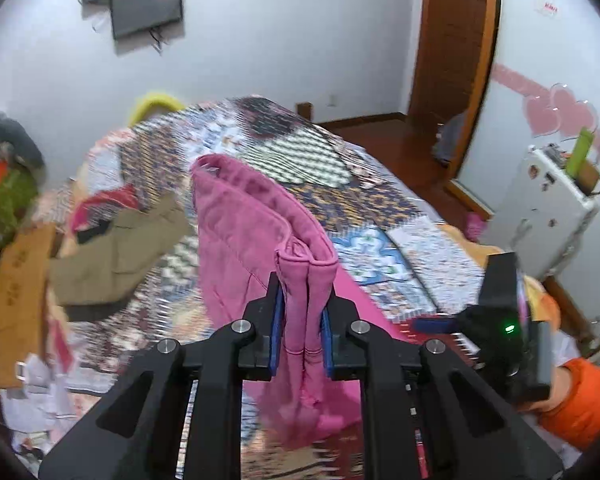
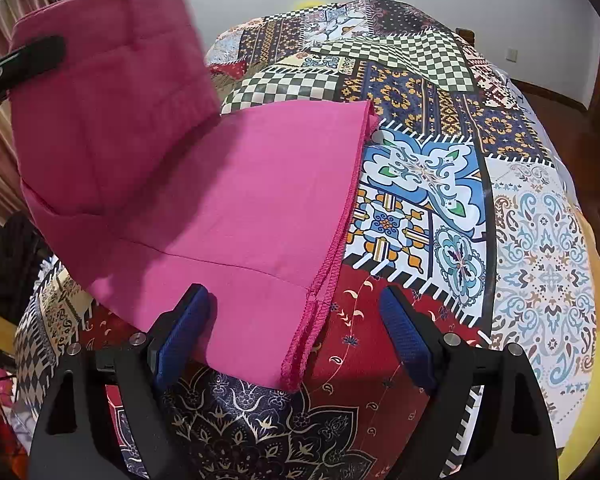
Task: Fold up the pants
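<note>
The pink pants [image 1: 244,220] lie partly on the patchwork bedspread [image 1: 380,192]. My left gripper [image 1: 302,300] is shut on a bunched hem edge of the pants and holds that end lifted above the bed. In the right wrist view the lifted end [image 2: 104,92] hangs at upper left with the left gripper's finger [image 2: 24,60] on it, and the rest of the pants [image 2: 240,200] lies flat. My right gripper [image 2: 296,320] is open just above the near hem corner [image 2: 300,360], holding nothing. The right gripper's body [image 1: 500,320] shows at right in the left wrist view.
An olive-brown garment [image 1: 112,256] and other clothes lie on the bed's far left. A tan cardboard piece [image 1: 12,304] and papers sit at the left edge. A white cabinet [image 1: 540,216] and a wooden door [image 1: 452,36] stand to the right. Bedspread [image 2: 460,200] extends right.
</note>
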`<state>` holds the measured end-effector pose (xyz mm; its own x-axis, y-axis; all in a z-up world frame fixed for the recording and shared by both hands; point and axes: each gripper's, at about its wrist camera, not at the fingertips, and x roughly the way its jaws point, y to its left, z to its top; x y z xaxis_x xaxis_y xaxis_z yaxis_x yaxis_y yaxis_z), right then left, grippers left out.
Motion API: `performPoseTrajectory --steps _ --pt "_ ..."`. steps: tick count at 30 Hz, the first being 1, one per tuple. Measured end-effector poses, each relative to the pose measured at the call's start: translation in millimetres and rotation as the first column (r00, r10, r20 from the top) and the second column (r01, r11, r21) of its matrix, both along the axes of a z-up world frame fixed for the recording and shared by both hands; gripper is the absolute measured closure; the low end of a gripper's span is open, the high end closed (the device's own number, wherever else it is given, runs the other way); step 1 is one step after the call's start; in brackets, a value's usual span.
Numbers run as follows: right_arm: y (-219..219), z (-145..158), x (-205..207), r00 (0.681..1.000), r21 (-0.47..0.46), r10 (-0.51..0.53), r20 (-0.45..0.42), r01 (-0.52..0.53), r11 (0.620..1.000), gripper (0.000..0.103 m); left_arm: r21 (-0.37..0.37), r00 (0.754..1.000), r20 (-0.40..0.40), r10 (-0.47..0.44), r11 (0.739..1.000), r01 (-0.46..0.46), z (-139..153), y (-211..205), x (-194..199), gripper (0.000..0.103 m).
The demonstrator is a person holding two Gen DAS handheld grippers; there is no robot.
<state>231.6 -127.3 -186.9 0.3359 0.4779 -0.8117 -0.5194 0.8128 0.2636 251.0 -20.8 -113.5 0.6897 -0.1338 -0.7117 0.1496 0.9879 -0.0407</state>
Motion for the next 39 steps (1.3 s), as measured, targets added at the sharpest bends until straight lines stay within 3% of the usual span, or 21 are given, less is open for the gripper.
performPoseTrajectory --steps 7,12,15,17,20,24,29,33,39 --pt "0.3 0.0 -0.1 1.000 0.005 0.000 -0.001 0.000 1.000 0.018 -0.132 0.989 -0.136 -0.064 0.990 0.046 -32.8 -11.3 19.4 0.088" --pt "-0.1 -0.5 0.1 1.000 0.009 -0.003 -0.001 0.003 1.000 0.018 -0.150 0.976 -0.193 -0.100 0.986 0.071 -46.5 -21.6 20.5 0.087" --pt "-0.1 -0.5 0.2 1.000 0.008 -0.003 -0.001 0.003 1.000 0.018 -0.158 0.970 -0.209 -0.125 0.983 0.093 -46.0 -25.4 17.1 0.075" --pt "-0.2 -0.6 0.1 1.000 0.007 -0.003 0.001 0.003 1.000 0.018 -0.167 0.969 -0.208 -0.131 0.981 0.096 -43.4 -25.6 15.9 0.055" --pt "-0.2 -0.6 0.1 1.000 0.008 -0.004 0.001 0.004 1.000 0.018 -0.172 0.980 -0.161 -0.112 0.981 0.084 -31.6 -15.3 14.3 0.042" --pt "0.3 -0.2 -1.0 1.000 0.005 -0.006 0.003 0.006 1.000 0.018 -0.086 0.994 -0.108 -0.009 0.996 0.000 -23.7 10.4 25.8 0.033" --pt "-4.8 5.3 -4.0 0.999 0.002 -0.024 0.025 0.024 1.000 0.018 0.018 0.990 -0.113 0.087 0.996 -0.086 -31.6 45.4 57.5 0.027" --pt "-15.3 9.0 -5.8 0.998 0.009 -0.054 0.031 0.054 0.999 0.018 0.070 0.976 -0.168 0.137 0.989 -0.127 -50.4 72.5 94.7 0.025" --pt "-44.1 10.9 -6.2 0.989 0.006 -0.144 0.034 0.143 0.990 0.018 0.061 0.944 -0.285 0.164 0.986 -0.153 -91.5 92.1 143.2 0.025"
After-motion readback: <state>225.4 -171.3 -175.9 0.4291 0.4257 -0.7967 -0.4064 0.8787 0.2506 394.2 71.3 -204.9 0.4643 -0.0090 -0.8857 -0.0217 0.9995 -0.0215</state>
